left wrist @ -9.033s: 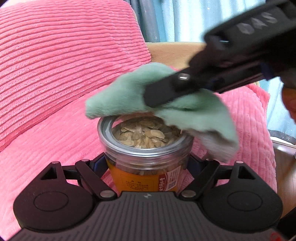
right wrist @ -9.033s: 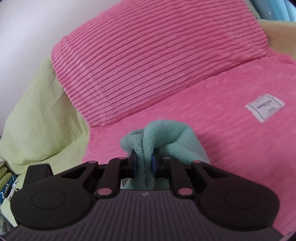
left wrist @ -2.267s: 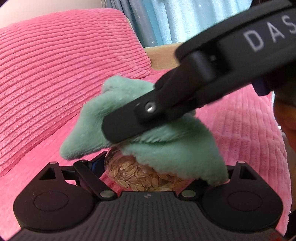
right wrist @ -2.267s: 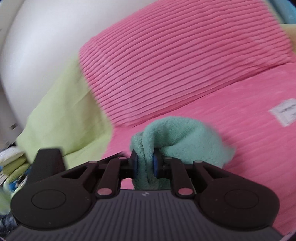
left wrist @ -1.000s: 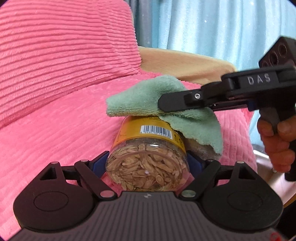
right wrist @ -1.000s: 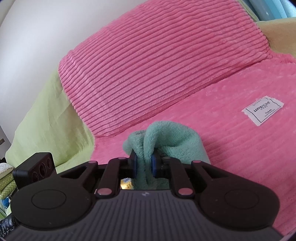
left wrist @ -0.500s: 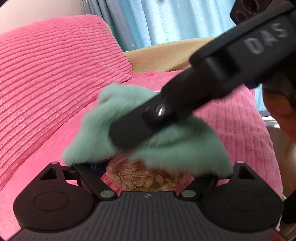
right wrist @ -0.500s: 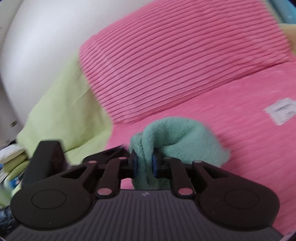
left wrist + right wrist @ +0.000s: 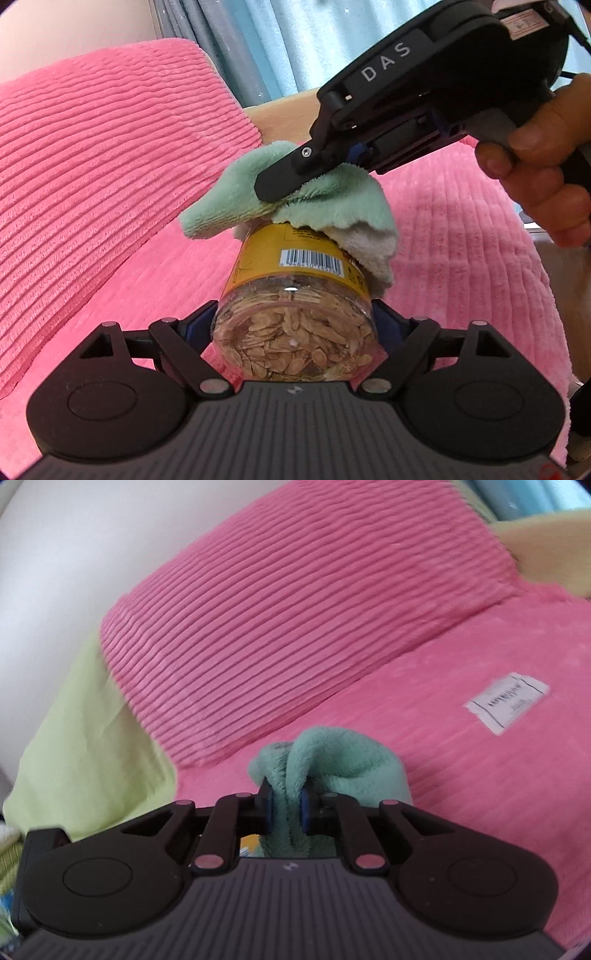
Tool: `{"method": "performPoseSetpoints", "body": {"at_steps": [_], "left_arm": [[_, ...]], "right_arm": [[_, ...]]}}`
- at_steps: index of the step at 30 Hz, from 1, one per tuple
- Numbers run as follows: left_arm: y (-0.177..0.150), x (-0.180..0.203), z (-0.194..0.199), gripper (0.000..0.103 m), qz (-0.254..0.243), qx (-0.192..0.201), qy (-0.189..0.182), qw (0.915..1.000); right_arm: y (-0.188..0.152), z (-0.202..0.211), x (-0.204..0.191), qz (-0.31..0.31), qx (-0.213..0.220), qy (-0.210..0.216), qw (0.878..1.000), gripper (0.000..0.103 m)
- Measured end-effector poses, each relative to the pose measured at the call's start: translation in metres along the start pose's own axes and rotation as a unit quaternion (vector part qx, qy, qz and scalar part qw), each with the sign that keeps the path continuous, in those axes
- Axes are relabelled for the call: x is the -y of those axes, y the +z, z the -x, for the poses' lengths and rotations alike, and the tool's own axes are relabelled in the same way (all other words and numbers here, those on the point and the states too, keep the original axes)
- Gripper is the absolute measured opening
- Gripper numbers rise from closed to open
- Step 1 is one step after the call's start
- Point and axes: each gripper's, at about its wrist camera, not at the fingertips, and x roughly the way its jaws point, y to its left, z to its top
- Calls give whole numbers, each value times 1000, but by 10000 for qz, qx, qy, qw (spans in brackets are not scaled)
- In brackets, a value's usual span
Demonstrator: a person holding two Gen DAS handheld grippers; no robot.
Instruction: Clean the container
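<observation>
Your left gripper (image 9: 295,325) clamps jar (image 9: 295,295) | right gripper (image 9: 286,806) pinches cloth (image 9: 314,199) onto jar's far end | wiping underway; cleanliness unreadable

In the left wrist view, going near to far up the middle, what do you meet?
Left gripper → seed jar → green cloth → right gripper → pink cushion → blue curtain.

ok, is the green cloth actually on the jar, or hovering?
Touching. The left wrist view shows the green cloth draped over the far end of the jar, its folds lying on the yellow label with no gap.
</observation>
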Motion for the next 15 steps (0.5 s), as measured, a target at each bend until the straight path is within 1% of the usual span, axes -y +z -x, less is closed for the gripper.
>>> {"method": "performPoseSetpoints", "body": {"at_steps": [1, 3, 6, 9, 13, 15], "left_arm": [[0, 0, 1, 85, 14, 1, -3, 10000], [-11, 10, 22, 85, 42, 9, -16, 10000], [-13, 14, 26, 85, 38, 7, -17, 10000], [-11, 14, 25, 85, 52, 4, -22, 10000], [-8, 15, 22, 85, 101, -5, -28, 9999], [-6, 16, 21, 85, 126, -10, -31, 9999]], "right_arm": [[0, 0, -1, -11, 0, 2, 10000, 12], [-2, -2, -8, 124, -70, 61, 9999, 12], [-10, -8, -22, 332, -267, 374, 9984, 12], [-19, -12, -40, 610, -531, 703, 9942, 12], [-21, -13, -48, 840, -558, 663, 9927, 11], [-17, -10, -43, 822, -397, 421, 9949, 11]]}}
